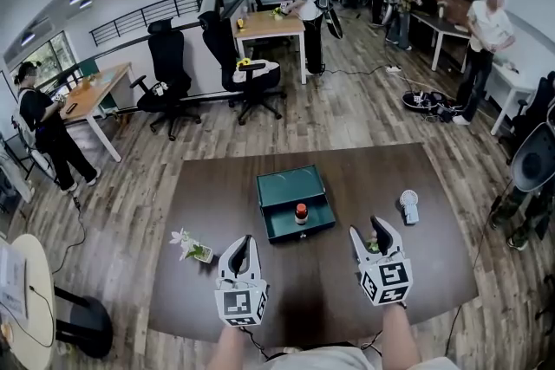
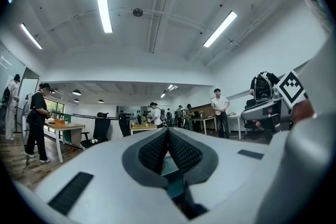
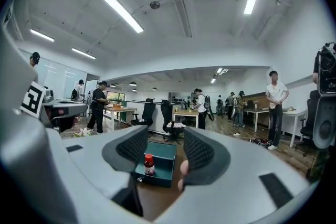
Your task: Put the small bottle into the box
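A teal box [image 1: 276, 191] lies open in the middle of the dark table, its lid tipped back. The small bottle [image 1: 301, 213], red-capped with a red label, stands upright inside it near the front wall. Through the right gripper's jaws I see the same bottle [image 3: 149, 164] inside the box [image 3: 153, 179]. My right gripper [image 1: 378, 226] hovers open to the right of the box and nearer me, with nothing between its fingers. My left gripper [image 1: 246, 241] sits in front of the box, its pads [image 2: 157, 149] pressed together on nothing. A teal sliver of the box [image 2: 171, 167] shows below them.
A small white fan [image 1: 409, 207] lies on the table right of the box. A little potted flower [image 1: 192, 247] stands at the left. Beyond the table's far edge are office chairs [image 1: 167, 74], desks and several people.
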Demonstrator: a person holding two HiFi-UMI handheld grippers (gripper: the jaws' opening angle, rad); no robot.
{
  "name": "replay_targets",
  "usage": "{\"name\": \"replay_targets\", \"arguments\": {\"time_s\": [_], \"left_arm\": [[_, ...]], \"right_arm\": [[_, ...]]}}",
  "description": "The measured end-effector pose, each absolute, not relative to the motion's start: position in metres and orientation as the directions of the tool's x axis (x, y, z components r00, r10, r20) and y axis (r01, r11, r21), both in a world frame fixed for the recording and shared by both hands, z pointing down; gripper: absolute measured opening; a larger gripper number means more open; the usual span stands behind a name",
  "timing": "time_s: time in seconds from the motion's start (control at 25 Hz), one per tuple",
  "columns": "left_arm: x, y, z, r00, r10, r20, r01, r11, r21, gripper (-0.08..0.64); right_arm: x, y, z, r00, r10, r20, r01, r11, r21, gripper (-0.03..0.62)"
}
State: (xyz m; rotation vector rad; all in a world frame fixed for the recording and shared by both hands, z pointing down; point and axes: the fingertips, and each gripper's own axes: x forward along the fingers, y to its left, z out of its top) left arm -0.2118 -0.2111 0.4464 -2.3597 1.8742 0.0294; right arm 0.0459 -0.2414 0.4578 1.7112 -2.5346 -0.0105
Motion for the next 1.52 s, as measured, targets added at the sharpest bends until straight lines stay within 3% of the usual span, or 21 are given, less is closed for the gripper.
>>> {"name": "replay_targets", "arguments": {"time_s": [0.2,0.6,1.52], "left_arm": [[-0.214,-0.214,0.447,0.228,-0.969,-0.095,-0.972,-0.220,-0.087,0.002],[-0.217,-0.214,0.444,0.225,-0.969,-0.097,-0.972,-0.216,-0.095,0.002],[-0.226,-0.209,0.449,0.207,-0.974,-0.091,-0.977,-0.201,-0.073,0.002]], "right_arm": [[0.044,-0.244,0.458,-0.367,-0.928,0.061,-0.927,0.370,0.061,0.199],[0.052,-0.244,0.449,-0.304,-0.952,0.025,-0.949,0.305,0.084,0.004],[0.044,-0.244,0.446,-0.325,-0.945,0.028,-0.941,0.326,0.092,0.002]]}}
